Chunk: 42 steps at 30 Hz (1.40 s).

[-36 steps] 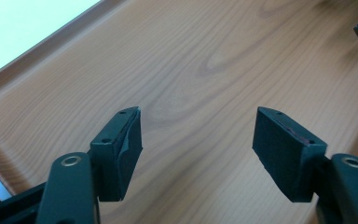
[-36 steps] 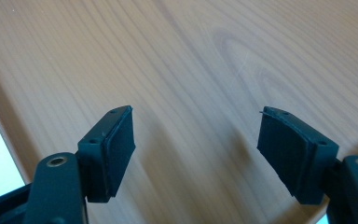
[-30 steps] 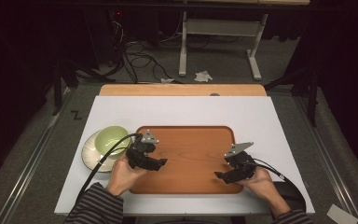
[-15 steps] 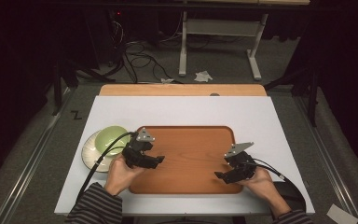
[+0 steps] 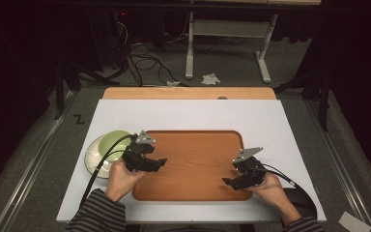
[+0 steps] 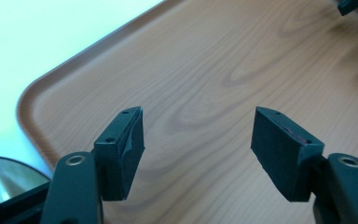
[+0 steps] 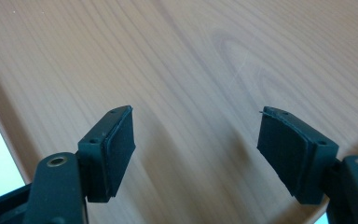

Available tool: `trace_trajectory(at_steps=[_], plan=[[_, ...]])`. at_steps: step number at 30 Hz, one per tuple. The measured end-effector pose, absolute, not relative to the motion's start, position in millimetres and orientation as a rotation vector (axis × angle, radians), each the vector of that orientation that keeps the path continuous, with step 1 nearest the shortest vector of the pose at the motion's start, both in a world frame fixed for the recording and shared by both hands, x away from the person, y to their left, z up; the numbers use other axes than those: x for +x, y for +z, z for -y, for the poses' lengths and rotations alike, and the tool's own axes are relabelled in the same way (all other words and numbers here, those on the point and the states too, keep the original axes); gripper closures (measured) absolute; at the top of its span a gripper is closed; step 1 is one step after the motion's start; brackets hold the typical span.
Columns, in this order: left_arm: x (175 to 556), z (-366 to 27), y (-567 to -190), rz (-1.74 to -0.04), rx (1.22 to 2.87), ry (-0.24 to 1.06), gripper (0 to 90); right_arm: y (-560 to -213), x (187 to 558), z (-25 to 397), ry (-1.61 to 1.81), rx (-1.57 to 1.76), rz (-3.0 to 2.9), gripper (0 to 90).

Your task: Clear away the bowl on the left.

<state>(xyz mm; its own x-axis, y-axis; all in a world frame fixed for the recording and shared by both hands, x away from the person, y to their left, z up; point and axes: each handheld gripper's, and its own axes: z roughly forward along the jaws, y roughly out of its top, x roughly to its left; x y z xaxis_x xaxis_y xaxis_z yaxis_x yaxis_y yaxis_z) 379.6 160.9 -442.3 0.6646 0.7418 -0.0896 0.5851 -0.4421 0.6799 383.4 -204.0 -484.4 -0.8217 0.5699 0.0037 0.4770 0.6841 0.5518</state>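
A wooden tray lies in the middle of a white table top. My left gripper hovers over the tray's left part, open, with nothing between its pads. In the left gripper view the tray's rounded corner shows ahead. My right gripper hangs over the tray's front right part, also open and empty, its pads wide apart above the bare wood. A green plate rests on a white plate just left of the tray, partly hidden by my left hand.
The white table top has bare room behind and right of the tray. A wooden strip runs along its far edge. Beyond it the floor holds cables and a metal stand.
My left gripper has drifted a little to the left and back, toward the plates. The right gripper has stayed where it was.
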Motion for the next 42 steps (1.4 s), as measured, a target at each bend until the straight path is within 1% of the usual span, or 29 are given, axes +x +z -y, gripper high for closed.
trace_trajectory(at_steps=[5,16,21,42], plan=[[379.4,-172.3,-436.5,-1.052,2.115,0.309,35.8,-484.3,383.2,203.9,0.823,0.849,-2.724,28.7],[381.6,-186.9,-433.0,-1.108,2.063,0.327,35.3,-484.3,383.3,203.9,0.823,0.852,-2.725,28.7],[384.2,-196.6,-431.7,-1.145,2.025,0.316,35.0,-484.5,383.2,203.8,0.823,0.865,-2.725,28.7],[386.7,-230.7,-432.3,-1.266,1.951,0.338,34.7,-483.8,383.4,204.5,0.839,0.856,-2.721,28.6]])
